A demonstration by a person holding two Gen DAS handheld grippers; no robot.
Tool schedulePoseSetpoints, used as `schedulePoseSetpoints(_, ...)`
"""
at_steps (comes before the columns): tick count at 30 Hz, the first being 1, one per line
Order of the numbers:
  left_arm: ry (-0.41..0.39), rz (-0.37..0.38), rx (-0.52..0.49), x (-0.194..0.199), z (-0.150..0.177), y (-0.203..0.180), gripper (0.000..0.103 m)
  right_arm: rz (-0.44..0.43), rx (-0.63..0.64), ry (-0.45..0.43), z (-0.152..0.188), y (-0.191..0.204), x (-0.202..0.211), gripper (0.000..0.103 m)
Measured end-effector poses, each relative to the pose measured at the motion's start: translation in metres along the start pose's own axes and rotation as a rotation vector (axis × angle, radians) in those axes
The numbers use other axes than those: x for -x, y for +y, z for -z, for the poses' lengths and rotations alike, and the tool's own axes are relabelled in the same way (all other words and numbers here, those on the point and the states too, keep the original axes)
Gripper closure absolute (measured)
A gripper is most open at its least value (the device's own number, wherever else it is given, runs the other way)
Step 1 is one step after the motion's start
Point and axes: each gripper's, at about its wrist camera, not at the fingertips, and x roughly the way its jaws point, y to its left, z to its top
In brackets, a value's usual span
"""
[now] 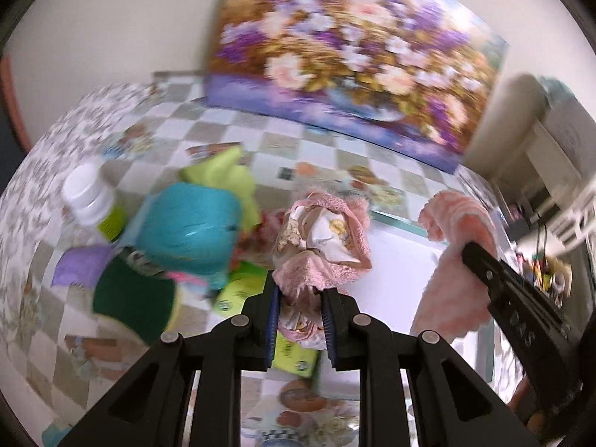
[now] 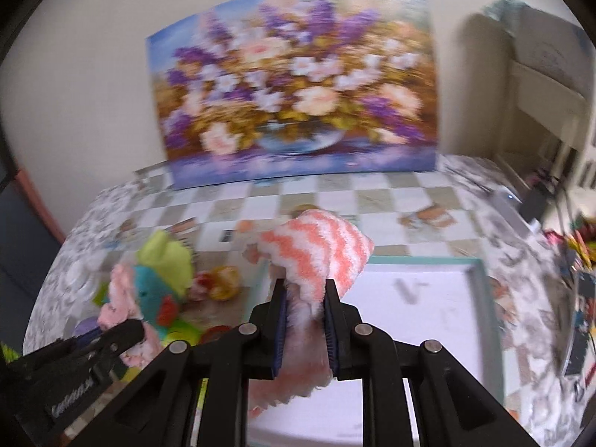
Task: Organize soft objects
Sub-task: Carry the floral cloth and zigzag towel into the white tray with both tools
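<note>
We are carrying: left gripper point(image 1: 300, 294) jaws clamping pink towel point(image 1: 322, 240), right gripper point(image 2: 303, 298) jaws clamping striped cloth point(image 2: 320, 249); next, lowering both into white tray point(image 2: 428, 298).

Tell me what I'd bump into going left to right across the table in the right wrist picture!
Pink fluffy cloth held by the left tool → teal plush toy → yellow-orange soft toy → orange-and-white striped fuzzy cloth in the right tool → white tray with teal rim.

We see the left hand-held gripper point(image 1: 300, 300) and the right hand-held gripper point(image 2: 304, 296) built alike — matte black angular arms, round silver pivot screws at the joints, blue ribbed pads lining the fingers. One black body carries blurred white lettering — unreadable.
</note>
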Motion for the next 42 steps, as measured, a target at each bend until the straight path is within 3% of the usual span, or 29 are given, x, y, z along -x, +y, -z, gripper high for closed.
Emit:
schedulePoseSetpoints(11, 0.003, 0.071, -0.275, -0.017, 0.019, -0.079, 0.081, 0.198, -0.156, 0.026, 0.002, -0.082, -0.004, 0.083)
schedulePoseSetpoints(18, 0.050, 0.014, -0.377, -0.040, 0.019, -0.106, 0.081, 0.243, -0.225, 0.067, 0.008, -0.114, -0.014, 0.083)
schedulePoseSetpoints(23, 0.079, -0.006, -0.349, -0.069, 0.008, -0.111, 0.081, 0.273, -0.235, 0.107, 0.012, -0.123, -0.025, 0.083)
schedulePoseSetpoints(29, 0.096, 0.048, -0.263, -0.086, 0.002, -0.107, 0.081, 0.268, -0.244, 0.143, 0.015, -0.126, -0.034, 0.083)
schedulePoseSetpoints(33, 0.114, 0.049, -0.272, -0.092, 0.006, -0.107, 0.079, 0.276, -0.244, 0.150, 0.014, -0.125, -0.035, 0.080)
schedulePoseSetpoints(35, 0.128, 0.055, -0.258, -0.092, 0.004, -0.104, 0.063, 0.269, -0.245, 0.162, 0.015, -0.124, -0.035, 0.073)
schedulePoseSetpoints(38, 0.125, 0.054, -0.231, -0.087, 0.001, -0.098, 0.038, 0.278, -0.242, 0.171, 0.015, -0.122, -0.035, 0.048)
schedulePoseSetpoints(39, 0.123, 0.051, -0.226, -0.084, -0.001, -0.096, 0.035, 0.281, -0.244, 0.173, 0.016, -0.122, -0.035, 0.041)
schedulePoseSetpoints(42, 0.121, 0.045, -0.222, -0.080, -0.004, -0.091, 0.026, 0.279, -0.242, 0.182, 0.017, -0.122, -0.034, 0.041)
